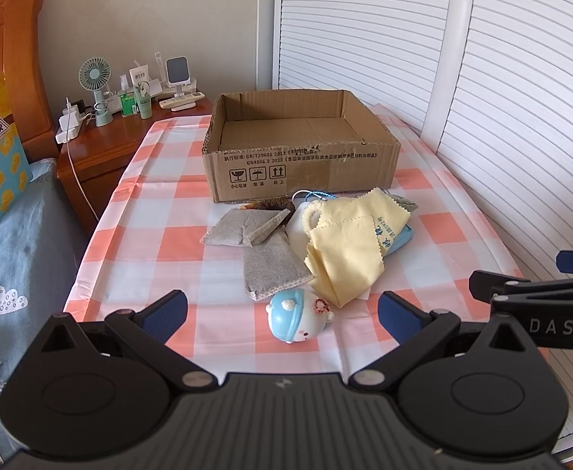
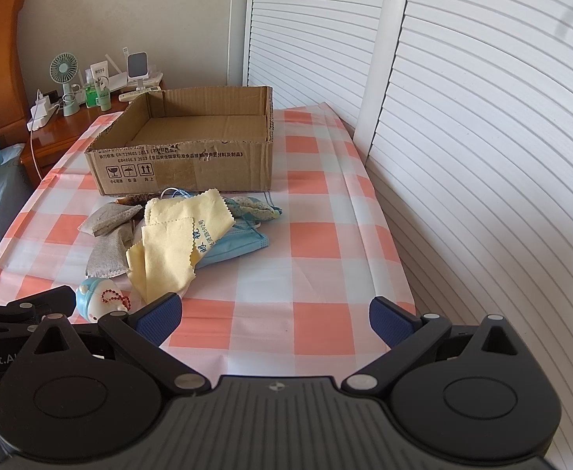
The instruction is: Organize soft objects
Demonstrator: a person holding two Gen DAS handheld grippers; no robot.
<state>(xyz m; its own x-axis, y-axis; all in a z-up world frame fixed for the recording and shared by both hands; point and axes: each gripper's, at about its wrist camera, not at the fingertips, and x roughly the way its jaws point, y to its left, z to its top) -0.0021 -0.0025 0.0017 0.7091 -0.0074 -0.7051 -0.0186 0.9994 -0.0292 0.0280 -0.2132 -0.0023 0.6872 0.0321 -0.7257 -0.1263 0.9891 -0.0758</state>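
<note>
An open cardboard box (image 1: 302, 164) (image 2: 184, 164) stands empty at the back of the checked table. In front of it lies a pile: yellow cloths (image 1: 349, 250) (image 2: 169, 250), grey sachets (image 1: 271, 266) (image 2: 106, 254), a blue face mask (image 2: 235, 248), a floral pouch (image 2: 257, 207) and a white drawstring bag (image 1: 300, 231). A blue-and-white soft toy (image 1: 298, 319) (image 2: 98, 301) lies nearest. My left gripper (image 1: 282, 315) is open, its fingers on either side of the toy, just short of it. My right gripper (image 2: 274, 313) is open and empty over bare cloth, right of the pile.
The pink-and-white checked tablecloth (image 1: 176, 243) (image 2: 325, 243) covers the table. White louvred doors (image 1: 482, 78) (image 2: 482, 117) stand close on the right. A wooden nightstand (image 1: 102, 133) with a fan, chargers and bottles is at back left. A bed with blue cover (image 1: 12, 258) is left.
</note>
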